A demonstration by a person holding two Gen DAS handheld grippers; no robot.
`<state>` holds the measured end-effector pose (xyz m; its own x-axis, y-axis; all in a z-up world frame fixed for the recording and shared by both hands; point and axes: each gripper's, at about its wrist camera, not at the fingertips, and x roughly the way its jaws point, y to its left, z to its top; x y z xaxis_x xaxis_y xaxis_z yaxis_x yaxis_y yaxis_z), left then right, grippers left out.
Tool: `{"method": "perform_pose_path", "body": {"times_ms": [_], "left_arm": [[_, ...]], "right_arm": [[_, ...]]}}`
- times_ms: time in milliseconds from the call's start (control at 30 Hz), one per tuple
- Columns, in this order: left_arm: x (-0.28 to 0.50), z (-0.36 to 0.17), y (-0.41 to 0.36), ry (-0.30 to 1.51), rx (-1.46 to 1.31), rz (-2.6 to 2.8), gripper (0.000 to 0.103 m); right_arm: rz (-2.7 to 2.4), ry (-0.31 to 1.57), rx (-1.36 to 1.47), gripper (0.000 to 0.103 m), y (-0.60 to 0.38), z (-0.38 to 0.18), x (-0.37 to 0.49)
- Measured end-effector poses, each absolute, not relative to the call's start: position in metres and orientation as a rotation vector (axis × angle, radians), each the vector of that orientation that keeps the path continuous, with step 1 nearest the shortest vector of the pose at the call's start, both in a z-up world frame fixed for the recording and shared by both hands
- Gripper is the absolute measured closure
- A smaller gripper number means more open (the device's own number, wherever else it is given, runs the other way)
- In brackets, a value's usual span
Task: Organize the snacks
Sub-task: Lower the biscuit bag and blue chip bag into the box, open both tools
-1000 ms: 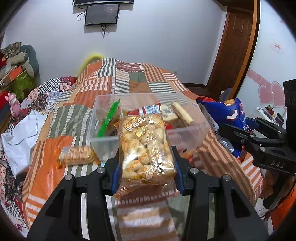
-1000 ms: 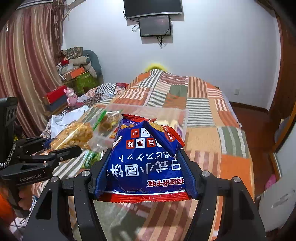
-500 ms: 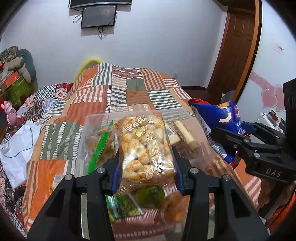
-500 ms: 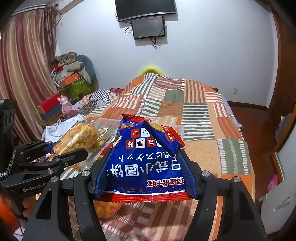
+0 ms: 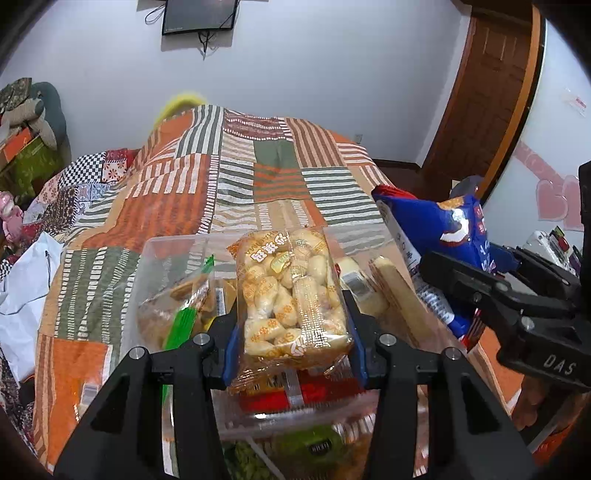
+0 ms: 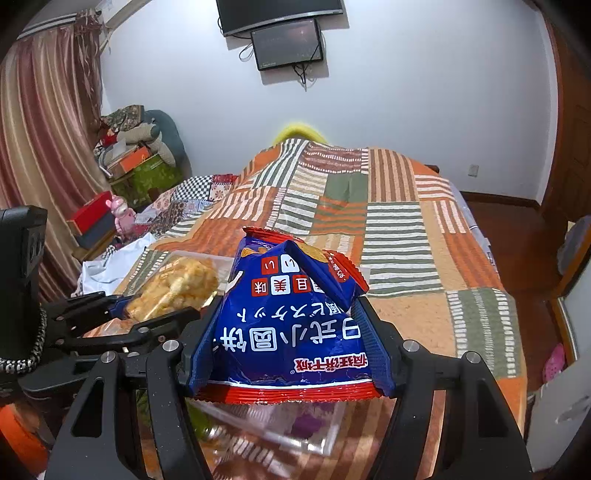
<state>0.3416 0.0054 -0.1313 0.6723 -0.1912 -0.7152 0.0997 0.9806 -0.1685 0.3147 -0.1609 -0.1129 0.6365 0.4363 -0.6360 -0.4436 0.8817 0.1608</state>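
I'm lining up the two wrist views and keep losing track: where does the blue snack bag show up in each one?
Left wrist view: the blue snack bag sits at right, clamped in the right gripper, beside the clear plastic bin.
Right wrist view: the bag fills the lower centre, pinched between the fingers.
Shared landmark: the wall-mounted screen above the patchwork bed.

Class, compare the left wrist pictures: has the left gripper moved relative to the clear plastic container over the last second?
Yes. The left gripper, shut on the clear bag of puffed snacks, has advanced forward over the clear plastic container, whose near rim now lies beneath the fingers.
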Motion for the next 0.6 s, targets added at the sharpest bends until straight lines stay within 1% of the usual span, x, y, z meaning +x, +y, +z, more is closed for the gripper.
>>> {"method": "perform_pose_path", "body": {"times_ms": [233, 600], "left_arm": [[0.366, -0.146, 0.006, 0.859, -0.104, -0.151, 0.056], [0.380, -0.162, 0.011, 0.889, -0.101, -0.120, 0.056]], "right_arm": [[0.518, 0.762, -0.025, 0.038, -0.148, -0.123, 0.332], [0.519, 0.842, -0.025, 0.037, -0.144, -0.144, 0.354]]}}
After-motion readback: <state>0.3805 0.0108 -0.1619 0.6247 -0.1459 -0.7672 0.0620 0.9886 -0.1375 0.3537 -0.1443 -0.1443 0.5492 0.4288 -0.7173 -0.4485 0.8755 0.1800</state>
